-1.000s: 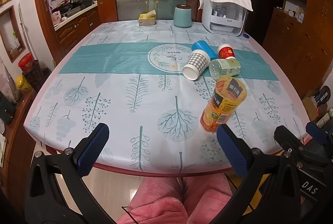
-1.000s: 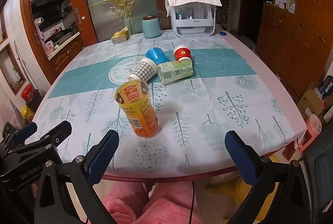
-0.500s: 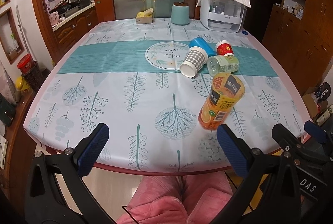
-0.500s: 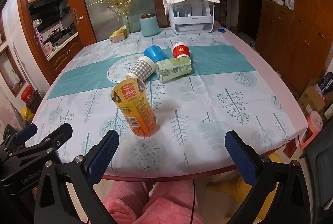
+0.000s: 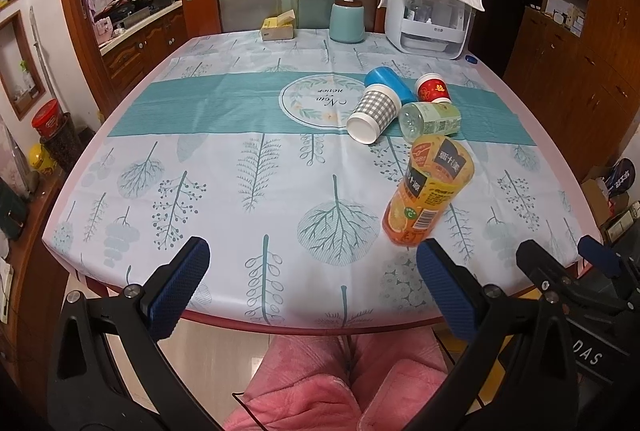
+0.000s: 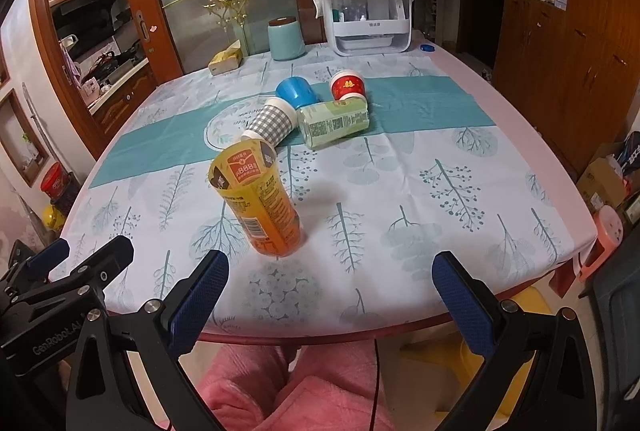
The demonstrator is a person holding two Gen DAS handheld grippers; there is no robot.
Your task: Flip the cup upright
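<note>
The orange cup (image 6: 262, 203) is seen standing just beyond the wide-open, empty right gripper (image 6: 328, 295), left of its centre; the left gripper (image 5: 308, 283) is likewise spread empty.

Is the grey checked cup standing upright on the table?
No, the grey checked cup lies on its side on the tablecloth, its white open mouth facing the camera, beside the green cup.

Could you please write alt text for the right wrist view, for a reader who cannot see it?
An orange cup stands upright near the table's front edge, ahead of the open, empty right hand-held gripper. Behind it, a checked cup, green cup and blue cup lie on their sides.
</note>
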